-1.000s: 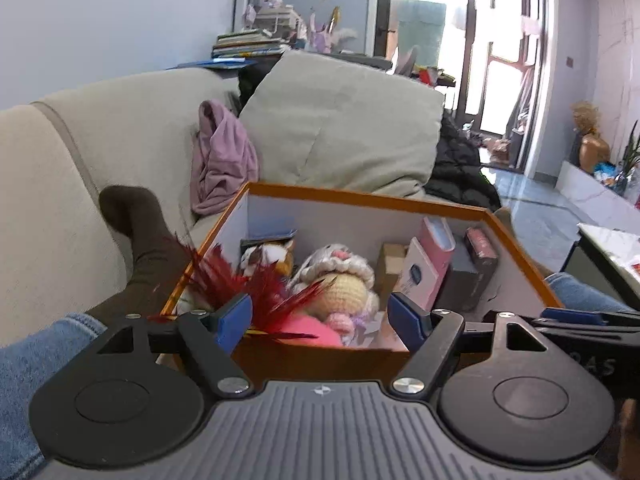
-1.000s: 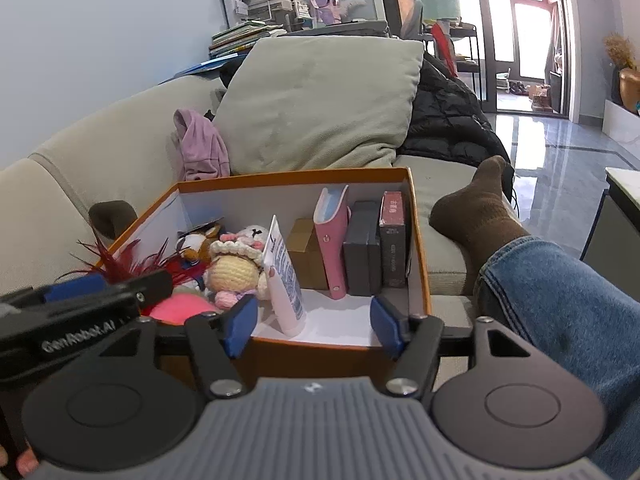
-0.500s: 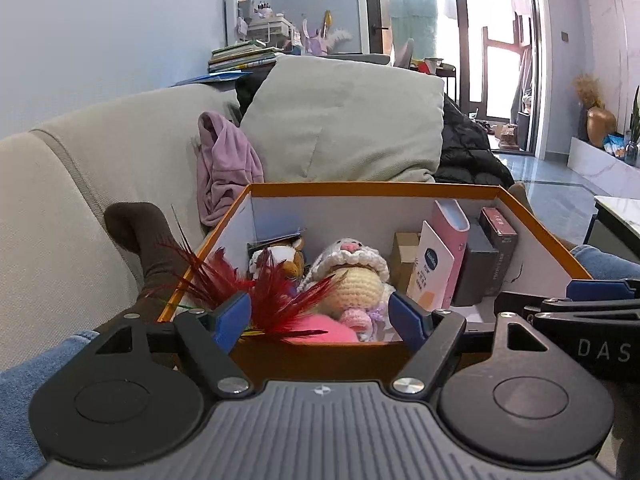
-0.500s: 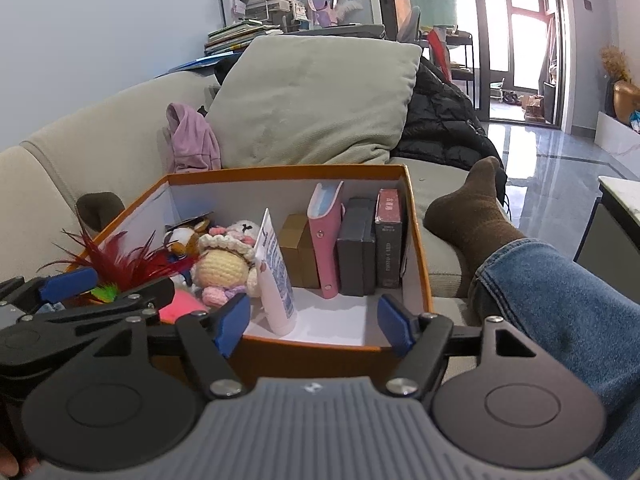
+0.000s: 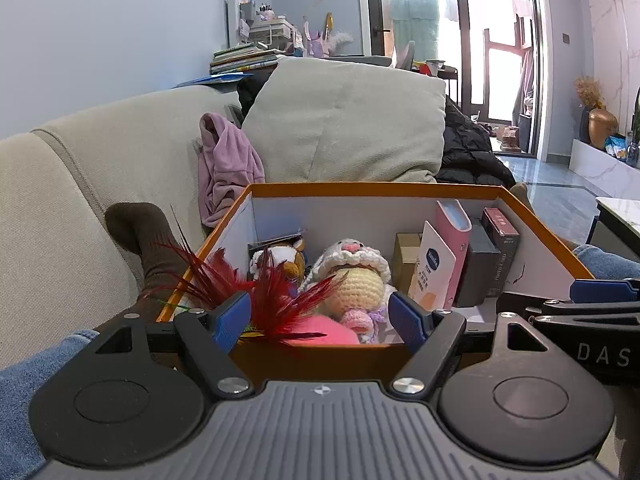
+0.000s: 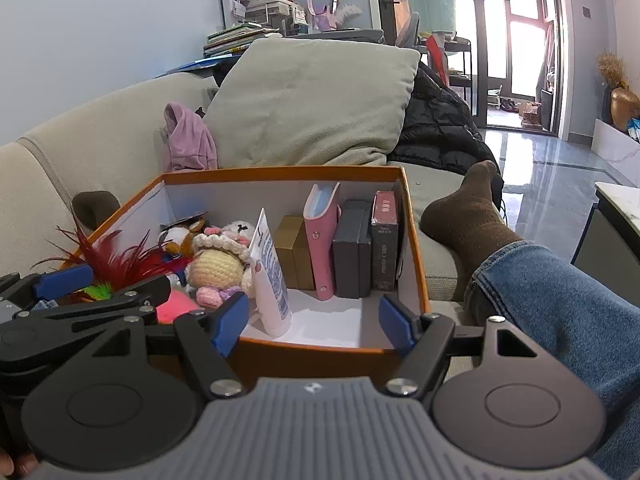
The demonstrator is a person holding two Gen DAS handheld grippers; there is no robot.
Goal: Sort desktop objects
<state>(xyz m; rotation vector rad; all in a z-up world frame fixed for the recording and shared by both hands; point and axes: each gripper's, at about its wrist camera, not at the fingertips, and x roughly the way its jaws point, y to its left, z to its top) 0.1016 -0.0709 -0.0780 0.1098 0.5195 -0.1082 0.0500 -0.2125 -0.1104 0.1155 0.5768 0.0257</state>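
Both the left hand-held gripper and right hand-held gripper hung released and empty before the orange box, where toys sat left, books right, suggesting sorting was nearly finished.

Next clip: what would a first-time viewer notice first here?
The orange-rimmed box on the sofa, packed with things: red feathers at its near left corner, a crocheted doll mid-left, a pink binder upright among dark boxes on the right. Both grippers, left gripper and right gripper, hang open at its near edge.
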